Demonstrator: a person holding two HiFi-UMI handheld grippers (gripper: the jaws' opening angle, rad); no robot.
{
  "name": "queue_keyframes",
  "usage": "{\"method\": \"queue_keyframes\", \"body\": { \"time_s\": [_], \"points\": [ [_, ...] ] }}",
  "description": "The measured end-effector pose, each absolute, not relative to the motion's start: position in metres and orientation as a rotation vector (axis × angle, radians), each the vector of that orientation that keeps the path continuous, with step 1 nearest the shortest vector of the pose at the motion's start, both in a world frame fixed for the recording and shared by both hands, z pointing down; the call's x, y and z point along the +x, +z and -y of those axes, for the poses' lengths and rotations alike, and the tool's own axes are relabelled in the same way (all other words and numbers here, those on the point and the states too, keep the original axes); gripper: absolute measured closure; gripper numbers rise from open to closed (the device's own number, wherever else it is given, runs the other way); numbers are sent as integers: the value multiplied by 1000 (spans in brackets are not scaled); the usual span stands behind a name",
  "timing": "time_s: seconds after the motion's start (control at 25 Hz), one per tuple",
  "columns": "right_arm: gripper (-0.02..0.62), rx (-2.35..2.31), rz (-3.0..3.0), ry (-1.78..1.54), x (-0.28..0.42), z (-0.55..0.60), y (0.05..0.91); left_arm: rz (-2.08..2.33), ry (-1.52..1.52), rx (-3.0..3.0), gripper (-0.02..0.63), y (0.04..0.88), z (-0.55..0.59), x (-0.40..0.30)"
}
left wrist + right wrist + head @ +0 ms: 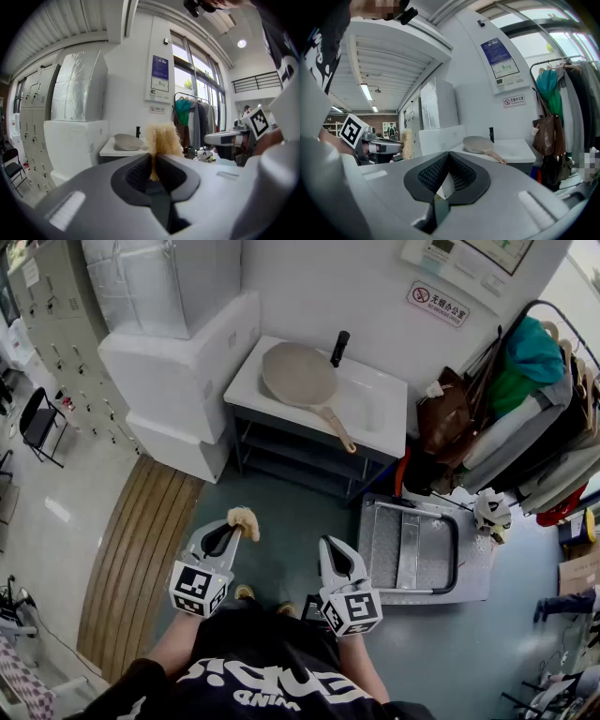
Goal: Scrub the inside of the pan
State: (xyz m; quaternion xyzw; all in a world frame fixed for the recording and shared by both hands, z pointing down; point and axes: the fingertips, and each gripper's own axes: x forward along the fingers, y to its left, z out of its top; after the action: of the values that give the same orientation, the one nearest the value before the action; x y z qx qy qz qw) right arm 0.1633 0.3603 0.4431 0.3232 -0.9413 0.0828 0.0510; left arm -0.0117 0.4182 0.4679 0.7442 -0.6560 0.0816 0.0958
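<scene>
A grey pan with a copper-coloured handle lies tilted on the white sink counter, next to a black tap. I stand about a step away from it. My left gripper is shut on a tan fluffy scrubber, which sticks up past its tips. The left gripper view shows the scrubber pinched between the jaws, with the pan far behind it. My right gripper is shut with nothing in it. In the right gripper view the pan lies ahead.
White foam boxes are stacked left of the counter. A metal step platform stands on the floor at its right front. A clothes rack with bags and coats fills the right side. A wooden strip runs along the floor at the left.
</scene>
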Motion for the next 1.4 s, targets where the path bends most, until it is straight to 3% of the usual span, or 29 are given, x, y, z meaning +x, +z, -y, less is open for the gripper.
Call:
{"method": "queue_keyframes", "body": {
  "time_s": [0.88,1.4],
  "points": [
    [586,1050,2810,189,140,-372,445,1852,272,2232,581,493,-414,-49],
    [586,1053,2833,224,132,-312,458,1839,289,2261,581,497,-353,-63]
  ]
}}
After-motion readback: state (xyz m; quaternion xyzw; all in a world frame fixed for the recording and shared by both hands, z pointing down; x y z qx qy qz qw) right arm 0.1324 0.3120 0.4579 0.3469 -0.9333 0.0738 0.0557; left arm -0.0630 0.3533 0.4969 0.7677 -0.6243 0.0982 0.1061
